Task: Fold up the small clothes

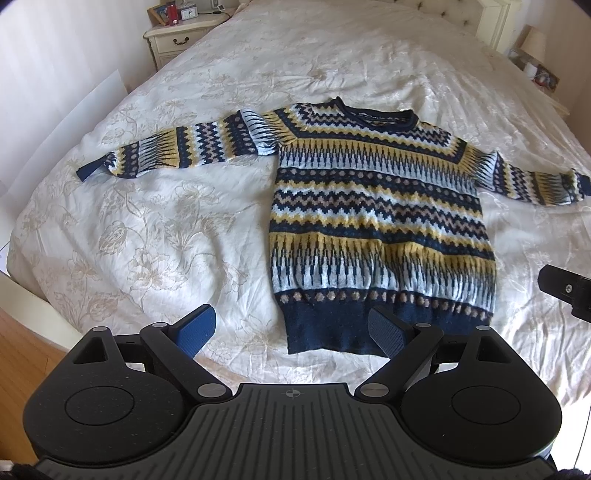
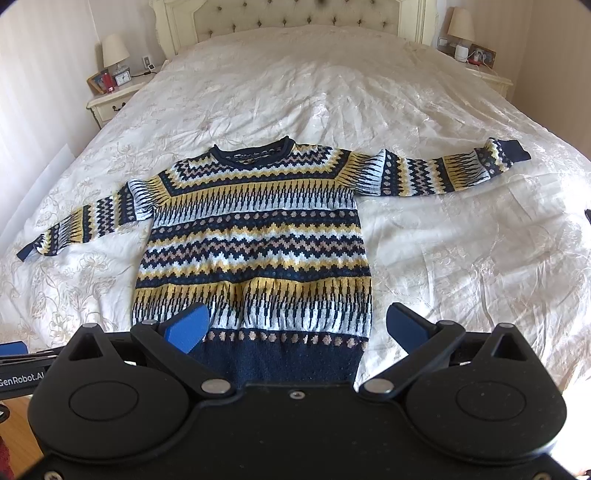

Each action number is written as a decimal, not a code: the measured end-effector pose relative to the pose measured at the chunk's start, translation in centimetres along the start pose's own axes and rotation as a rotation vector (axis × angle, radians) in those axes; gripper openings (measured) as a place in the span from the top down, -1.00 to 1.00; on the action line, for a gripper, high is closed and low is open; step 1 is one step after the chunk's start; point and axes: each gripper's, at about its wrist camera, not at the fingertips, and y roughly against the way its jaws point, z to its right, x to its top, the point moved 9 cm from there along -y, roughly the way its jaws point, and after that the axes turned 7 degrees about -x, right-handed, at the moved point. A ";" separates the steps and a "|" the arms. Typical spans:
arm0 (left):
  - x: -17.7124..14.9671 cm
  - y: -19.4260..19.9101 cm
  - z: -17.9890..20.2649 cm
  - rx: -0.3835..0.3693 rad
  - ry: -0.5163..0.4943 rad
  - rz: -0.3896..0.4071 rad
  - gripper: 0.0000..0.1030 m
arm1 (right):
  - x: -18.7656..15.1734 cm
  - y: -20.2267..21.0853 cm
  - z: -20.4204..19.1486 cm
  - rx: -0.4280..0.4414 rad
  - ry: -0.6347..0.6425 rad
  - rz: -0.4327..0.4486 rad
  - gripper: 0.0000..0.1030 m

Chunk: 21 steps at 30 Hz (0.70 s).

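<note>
A wide bed with a cream embroidered cover fills both views, a padded headboard at its far end and a nightstand with a lamp beside it. Spread flat on the cover, front up, lies the sweater, a striped knit in navy, yellow and white, collar toward the headboard, both sleeves stretched out sideways, navy hem nearest the cameras.

The left hand-held gripper hangs over the bare cover just beside the hem's left corner, jaws spread wide, nothing between them. The right hand-held gripper hovers above the lower right part of the sweater, also wide and empty.

No fold has been made, so the step in hand looks like the first grasp. It would likely go best if each side takes a sleeve near its cuff, pinching only the knit and not the cover beneath, then lays it across the chest. The knit is thick and limp, so a shallow pinch may slip; the rumpled cover could catch in the jaws.
</note>
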 end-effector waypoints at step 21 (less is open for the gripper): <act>1.0 -2.2 0.9 0.005 -0.013 -0.035 -0.75 | -0.3 -2.1 0.2 0.025 -0.026 -0.040 -0.99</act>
